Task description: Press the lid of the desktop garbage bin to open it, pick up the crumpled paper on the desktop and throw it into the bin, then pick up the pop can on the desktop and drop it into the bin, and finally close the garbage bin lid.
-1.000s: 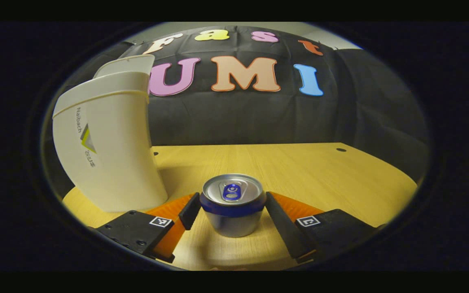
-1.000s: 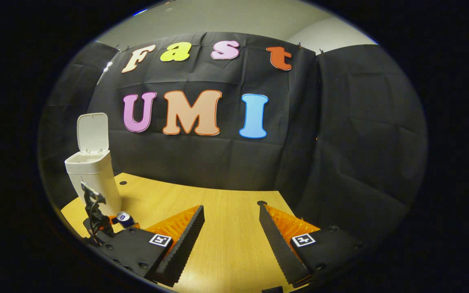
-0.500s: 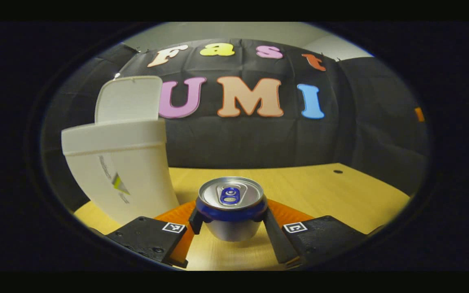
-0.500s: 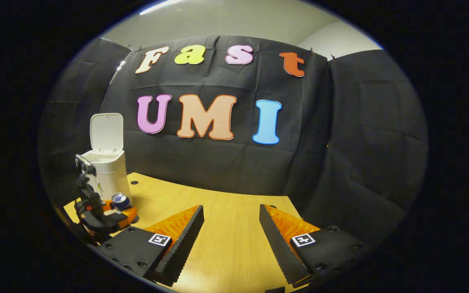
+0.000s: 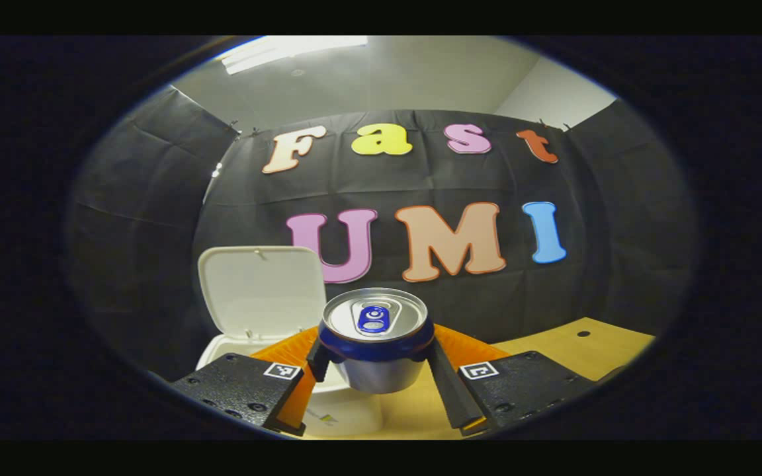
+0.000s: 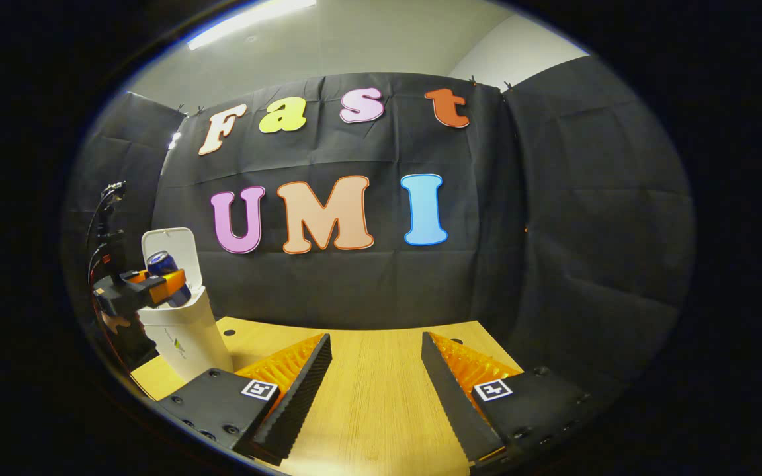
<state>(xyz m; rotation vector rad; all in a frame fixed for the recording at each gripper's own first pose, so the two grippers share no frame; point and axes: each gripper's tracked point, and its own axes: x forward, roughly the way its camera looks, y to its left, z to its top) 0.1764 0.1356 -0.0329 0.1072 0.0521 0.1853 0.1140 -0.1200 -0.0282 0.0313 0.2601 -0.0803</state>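
In the left gripper view my left gripper (image 5: 376,360) is shut on an upright silver pop can (image 5: 376,344) with a blue band and blue tab, held in the air. Just behind and below it stands the white bin (image 5: 348,410) with its lid (image 5: 262,291) swung up; the can hides part of the opening. The right gripper view shows the same left gripper (image 6: 156,287) holding the can (image 6: 164,266) at the height of the bin's (image 6: 186,337) rim, in front of the raised lid (image 6: 172,248). My right gripper (image 6: 376,370) stands open over the wooden table (image 6: 371,410), holding nothing.
The wooden table (image 5: 553,347) stretches right of the bin, with small dark holes (image 5: 582,334) near its back edge. Black cloth walls close the booth behind and to the sides. A hand and cables (image 6: 106,225) show behind the left gripper.
The left gripper closed on the can, then lifted it off the table up to the bin's rim. The right gripper stayed open, shifting only slightly.
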